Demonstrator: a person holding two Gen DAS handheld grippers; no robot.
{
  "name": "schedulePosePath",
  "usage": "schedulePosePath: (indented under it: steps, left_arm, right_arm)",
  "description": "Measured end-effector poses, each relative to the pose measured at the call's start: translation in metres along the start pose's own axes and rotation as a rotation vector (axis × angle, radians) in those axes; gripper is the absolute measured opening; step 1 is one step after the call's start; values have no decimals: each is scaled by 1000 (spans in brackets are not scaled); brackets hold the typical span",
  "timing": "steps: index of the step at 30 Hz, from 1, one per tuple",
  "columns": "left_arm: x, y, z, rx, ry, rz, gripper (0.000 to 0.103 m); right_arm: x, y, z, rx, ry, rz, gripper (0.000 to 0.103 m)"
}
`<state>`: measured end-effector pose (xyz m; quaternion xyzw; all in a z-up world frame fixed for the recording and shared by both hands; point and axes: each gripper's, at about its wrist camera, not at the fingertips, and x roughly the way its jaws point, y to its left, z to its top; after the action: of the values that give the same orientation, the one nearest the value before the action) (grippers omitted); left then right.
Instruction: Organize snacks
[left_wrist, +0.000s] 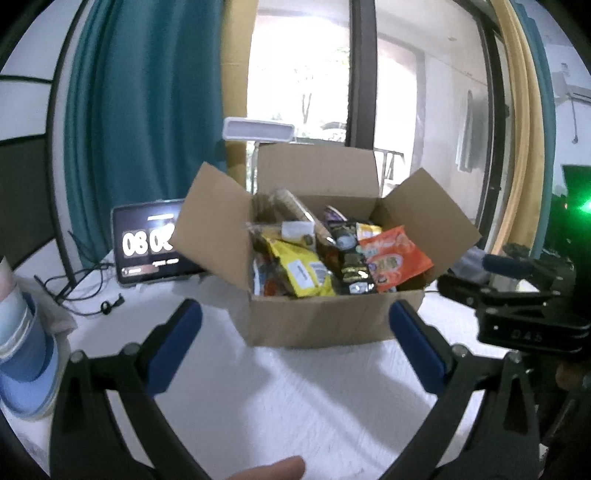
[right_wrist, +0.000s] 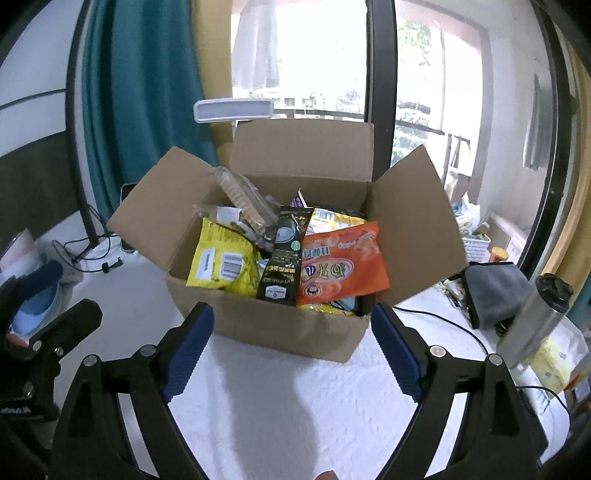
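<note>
On the white table (right_wrist: 280, 398), a cardboard box (right_wrist: 273, 325) is standing with all its flaps folded outward, which is leaving its mouth fully accessible from above and from the near side. The snacks are lying inside it in a loose heap: a yellow bag (right_wrist: 221, 264) is leaning against the left wall, a black packet (right_wrist: 282, 266) is lying across the middle, an orange bag (right_wrist: 341, 264) is resting on top toward the right, and a clear tray of biscuits (right_wrist: 243, 197) is sticking up at the back, tilted. They are overlapping rather than sitting in rows, so the pile could fit either snacks gathered in or snacks waiting to be sorted out.

The left gripper (left_wrist: 295, 343) is hovering in front of the box's near wall, its blue-padded jaws spread wide and grasping nothing. The right gripper (right_wrist: 291, 343) is hanging likewise before the same wall, released and empty. Both are pointing at the box squarely, probably because the packets are within reach over the low front edge. In the left wrist view the right gripper is also showing at the box's right side.

Off to the left, a tablet (left_wrist: 147, 243) showing a timer is standing upright behind the box, and a grey cloth (right_wrist: 495, 291) and a steel bottle (right_wrist: 535, 321) are lying to the right, well apart from the snacks.
</note>
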<state>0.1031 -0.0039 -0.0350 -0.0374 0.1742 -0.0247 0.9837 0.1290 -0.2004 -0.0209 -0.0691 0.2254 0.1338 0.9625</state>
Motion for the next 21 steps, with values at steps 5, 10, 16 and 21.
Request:
schedulePosePath:
  steps: [5,10,16,21]
  left_arm:
    - [-19,-2,-9,1,-14,14,102]
    - [-42,-7,-8,21,-48,13,102]
    - [-75,-11,-1,9,-127,-6,102]
    - [-96,-21,3,32,-159,-31,102]
  right_arm:
    - [-27,4,-10,-6,-47,-12,90]
    - [-52,4,-16,11,-90,-27,90]
    - [-88,4,-18,8,-156,-49,90]
    - [-114,4,-19,18,-210,-74,90]
